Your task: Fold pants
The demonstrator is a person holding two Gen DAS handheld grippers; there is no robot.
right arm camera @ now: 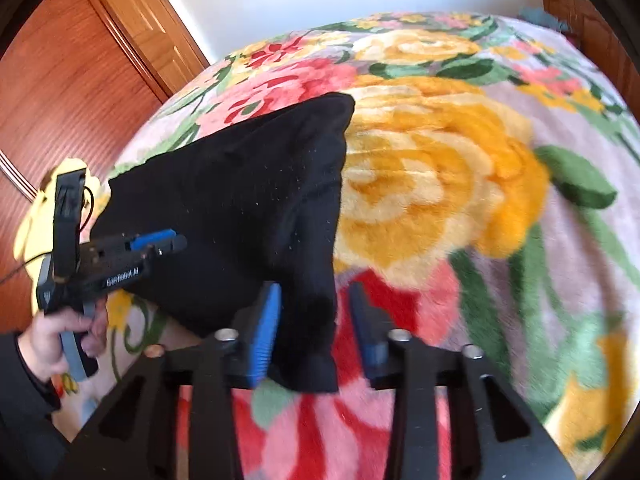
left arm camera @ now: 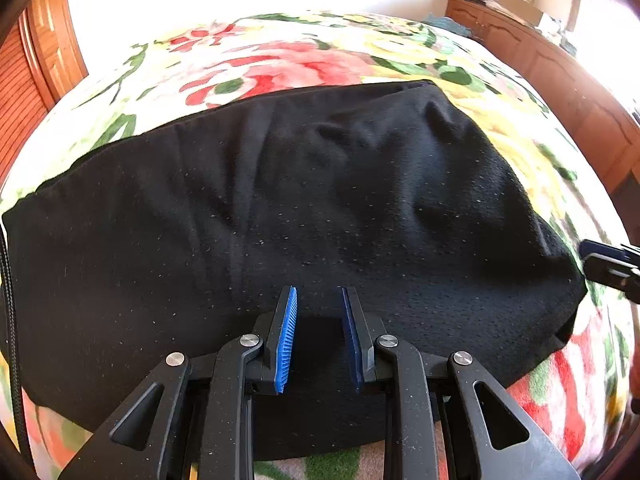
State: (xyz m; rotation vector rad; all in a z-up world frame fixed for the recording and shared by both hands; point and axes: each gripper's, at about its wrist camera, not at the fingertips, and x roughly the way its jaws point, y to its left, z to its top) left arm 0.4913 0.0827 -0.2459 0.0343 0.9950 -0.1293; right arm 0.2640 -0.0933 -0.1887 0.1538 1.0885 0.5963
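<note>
Black pants (left arm camera: 320,184) lie folded into a broad pad on a floral blanket (left arm camera: 304,64). My left gripper (left arm camera: 320,292) hangs over their near edge with its blue pads (left arm camera: 289,332) a narrow gap apart and nothing pinched. In the right wrist view the left gripper (right arm camera: 180,240) reaches over the pants (right arm camera: 248,200) from the left. My right gripper (right arm camera: 315,288) stands open astride the pants' near corner (right arm camera: 316,352). The cloth lies against the left pad (right arm camera: 266,328) and clear of the right one. The right gripper (left arm camera: 588,252) shows at the pants' right end.
The blanket (right arm camera: 440,184) covers a bed that runs far to the right. Wooden doors (right arm camera: 72,92) stand on the left. A wooden cabinet (left arm camera: 560,76) with clutter on top lines the right side. A person's hand (right arm camera: 60,336) holds the left gripper's handle.
</note>
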